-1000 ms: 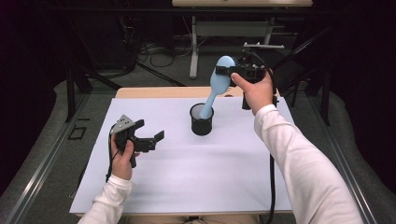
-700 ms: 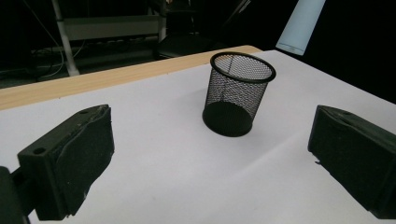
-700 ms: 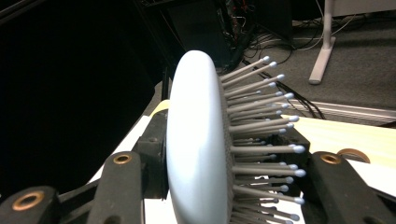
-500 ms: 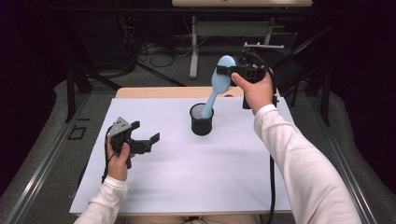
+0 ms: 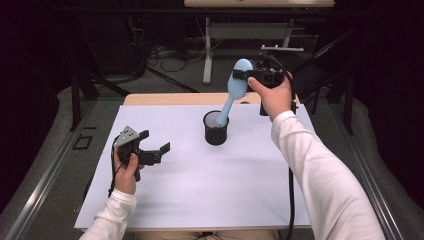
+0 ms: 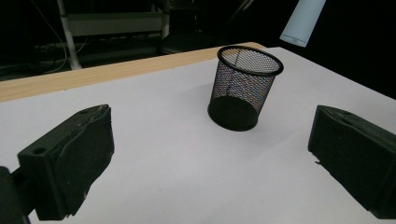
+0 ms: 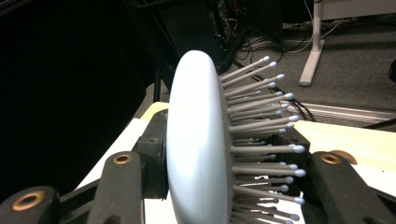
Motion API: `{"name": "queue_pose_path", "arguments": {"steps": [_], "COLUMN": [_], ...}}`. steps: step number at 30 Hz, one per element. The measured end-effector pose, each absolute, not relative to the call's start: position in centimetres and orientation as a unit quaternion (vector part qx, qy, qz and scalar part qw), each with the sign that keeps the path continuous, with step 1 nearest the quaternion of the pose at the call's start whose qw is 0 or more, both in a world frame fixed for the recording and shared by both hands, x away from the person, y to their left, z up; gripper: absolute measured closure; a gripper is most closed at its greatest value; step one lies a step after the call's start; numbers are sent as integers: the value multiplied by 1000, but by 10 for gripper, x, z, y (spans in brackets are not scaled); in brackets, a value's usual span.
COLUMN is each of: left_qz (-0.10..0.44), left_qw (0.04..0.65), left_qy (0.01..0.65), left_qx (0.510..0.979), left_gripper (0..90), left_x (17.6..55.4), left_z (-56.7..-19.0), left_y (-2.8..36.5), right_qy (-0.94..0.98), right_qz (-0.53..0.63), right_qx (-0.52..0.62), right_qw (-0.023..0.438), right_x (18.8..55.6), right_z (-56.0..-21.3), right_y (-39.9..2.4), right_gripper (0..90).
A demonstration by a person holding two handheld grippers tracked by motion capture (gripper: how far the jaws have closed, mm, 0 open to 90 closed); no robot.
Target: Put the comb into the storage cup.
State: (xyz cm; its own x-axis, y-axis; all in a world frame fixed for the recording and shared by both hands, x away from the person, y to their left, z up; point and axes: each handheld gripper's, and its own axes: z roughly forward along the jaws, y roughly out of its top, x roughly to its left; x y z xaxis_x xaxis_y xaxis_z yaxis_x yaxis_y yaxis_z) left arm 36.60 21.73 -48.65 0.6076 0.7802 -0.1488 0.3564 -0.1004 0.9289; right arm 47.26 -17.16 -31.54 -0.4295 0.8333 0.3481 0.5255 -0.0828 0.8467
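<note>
A light blue hairbrush (image 5: 235, 89) hangs over the black mesh cup (image 5: 216, 128), its handle tip reaching down into the cup's mouth. My right gripper (image 5: 243, 75) is shut on the brush head, high above the table's far edge. In the right gripper view the brush head (image 7: 196, 144) stands edge-on between the jaws, bristles pointing right. My left gripper (image 5: 156, 151) is open and holds nothing, low over the white sheet, left of the cup. In the left gripper view the cup (image 6: 243, 87) stands upright ahead, with the brush handle (image 6: 303, 21) at the top right.
A white sheet (image 5: 210, 190) covers most of the wooden table (image 5: 165, 98). Beyond the far edge are a floor with cables and a white table leg (image 5: 207, 52). A black cable (image 5: 291, 200) trails from the right gripper along the right arm.
My left gripper has drifted left and toward the near edge, away from the cup. The right gripper and the brush have stayed where they were.
</note>
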Motion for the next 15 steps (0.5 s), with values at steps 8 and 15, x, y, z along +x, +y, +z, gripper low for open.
{"name": "queue_pose_path", "arguments": {"steps": [8, 15], "left_qz": [194, 194], "left_qw": [542, 542], "left_qy": [399, 399], "left_qx": [714, 714], "left_gripper": [7, 7], "left_x": [366, 366], "left_z": [-487, -487], "left_y": [217, 217], "right_qy": [663, 668], "right_qz": [524, 518], "right_qx": [511, 506], "right_qw": [159, 169], "right_x": [476, 478], "right_z": [-317, -320], "right_y": [-165, -157], "right_gripper": [492, 492]}}
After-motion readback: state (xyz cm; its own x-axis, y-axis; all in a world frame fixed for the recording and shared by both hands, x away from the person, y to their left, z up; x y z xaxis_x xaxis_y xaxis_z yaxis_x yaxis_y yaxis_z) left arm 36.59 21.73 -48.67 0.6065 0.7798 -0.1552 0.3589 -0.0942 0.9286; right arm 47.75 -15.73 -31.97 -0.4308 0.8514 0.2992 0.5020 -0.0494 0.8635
